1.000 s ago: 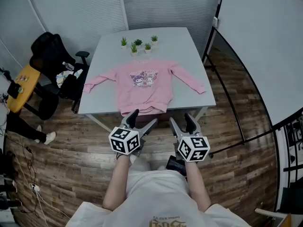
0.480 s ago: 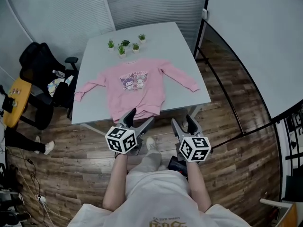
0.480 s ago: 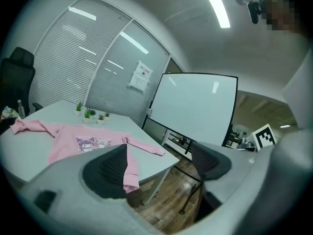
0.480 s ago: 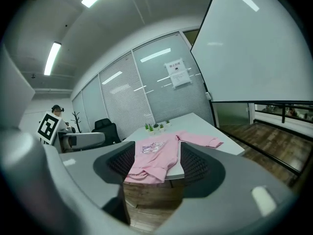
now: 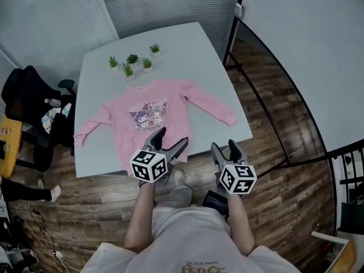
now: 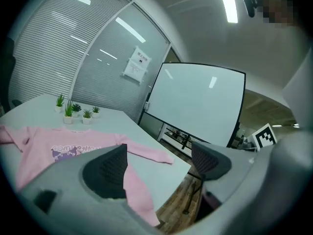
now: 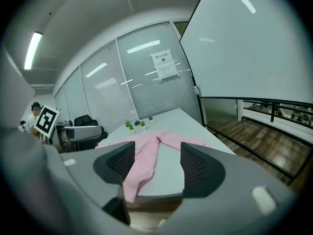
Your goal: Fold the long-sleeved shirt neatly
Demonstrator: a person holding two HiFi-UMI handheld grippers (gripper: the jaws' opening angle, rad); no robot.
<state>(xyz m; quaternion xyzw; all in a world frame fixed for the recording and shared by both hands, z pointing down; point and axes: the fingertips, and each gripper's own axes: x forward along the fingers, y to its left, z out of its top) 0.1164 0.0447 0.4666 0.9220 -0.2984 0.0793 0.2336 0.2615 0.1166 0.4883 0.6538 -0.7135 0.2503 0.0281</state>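
Head view: I stand at the near edge of a pale grey worktop [image 5: 190, 47] with a gripper in each hand. My left gripper [image 5: 170, 139] hangs over the near edge of the worktop, just above the hem of the pink long-sleeved shirt [image 5: 151, 118]. Its jaws are spread apart and nothing sits between them. My right gripper [image 5: 224, 147] is off the worktop, over the wooden floor [image 5: 284, 198], and it too is spread wide and empty.

The shirt lies flat and face up, with a cartoon print on the chest. Its collar points toward the far side and its hem lies at the near edge. Both sleeves are stretched out to the sides. The one on my right slants down toward the near right corner, and the one on my left reaches toward the left edge.

Four small potted plants [image 5: 132, 64] stand in a cluster just beyond the collar. A black office chair [image 5: 25, 98] is off to the left of the worktop, and a large whiteboard [image 5: 307, 50] stands on the right.

In the left gripper view, the shirt's body and right sleeve show past the open jaws. In the right gripper view, the end of that sleeve lies between the two dark pads, well apart from them, near the worktop's edge.
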